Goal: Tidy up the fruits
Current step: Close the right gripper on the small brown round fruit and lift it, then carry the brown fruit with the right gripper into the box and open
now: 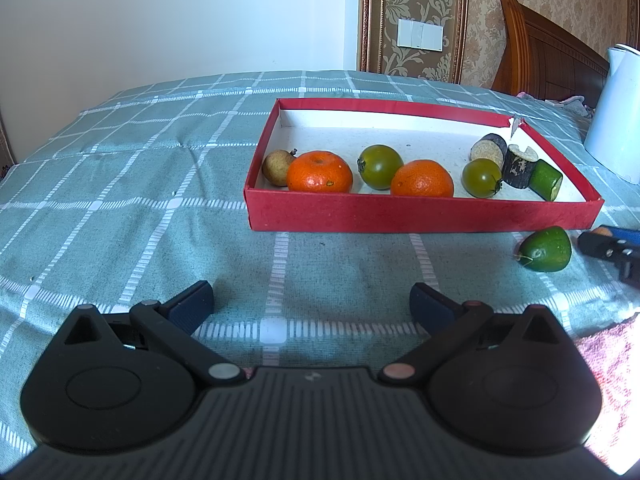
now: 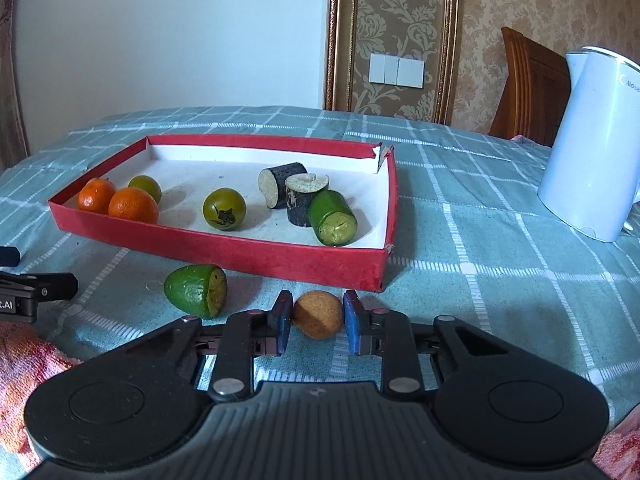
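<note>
A red box [image 1: 424,214] [image 2: 224,246] lies on the checked cloth. It holds two oranges [image 1: 319,172], two green tomatoes [image 1: 380,167], a brown fruit [image 1: 276,167], two dark cane pieces [image 1: 519,167] and a green cylinder [image 2: 333,218]. A cut green fruit [image 1: 546,249] [image 2: 197,290] lies in front of the box. My left gripper [image 1: 312,304] is open and empty over the cloth. My right gripper [image 2: 318,314] is closed around a small brown round fruit [image 2: 318,314], just in front of the box's near wall.
A white kettle [image 2: 592,148] [image 1: 616,116] stands to the right of the box. A wooden headboard [image 1: 548,52] is behind it. A pink towel [image 2: 24,364] lies at the near left in the right wrist view.
</note>
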A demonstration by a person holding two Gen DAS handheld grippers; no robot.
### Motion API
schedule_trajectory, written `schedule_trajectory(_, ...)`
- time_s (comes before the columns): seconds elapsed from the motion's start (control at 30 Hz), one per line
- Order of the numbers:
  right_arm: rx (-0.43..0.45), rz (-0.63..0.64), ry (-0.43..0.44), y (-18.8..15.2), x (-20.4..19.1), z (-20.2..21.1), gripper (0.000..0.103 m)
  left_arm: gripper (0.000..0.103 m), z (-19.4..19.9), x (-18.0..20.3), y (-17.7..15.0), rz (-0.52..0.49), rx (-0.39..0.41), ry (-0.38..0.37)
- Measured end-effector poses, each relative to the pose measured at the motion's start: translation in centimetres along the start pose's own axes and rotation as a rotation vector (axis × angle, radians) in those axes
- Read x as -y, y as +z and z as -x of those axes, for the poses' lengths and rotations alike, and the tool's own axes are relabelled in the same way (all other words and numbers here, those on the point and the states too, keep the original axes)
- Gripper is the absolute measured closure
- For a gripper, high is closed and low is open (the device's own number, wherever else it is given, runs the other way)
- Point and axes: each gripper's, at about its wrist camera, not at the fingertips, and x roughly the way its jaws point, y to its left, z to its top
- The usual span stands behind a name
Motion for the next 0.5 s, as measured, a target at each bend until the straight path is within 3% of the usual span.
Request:
schedule_trajectory(0.23, 0.070, 0.022, -0.013, 2.0, 0.4, 1.7, 0.077, 0.000, 0.0, 0.0, 0.0, 0.000, 0.000, 0.000)
schedule_trajectory(0.5, 0.067, 0.048, -0.005, 4.1, -0.1, -0.6, 0.077, 0.000, 0.0, 0.0, 0.0, 0.000, 0.000, 0.000)
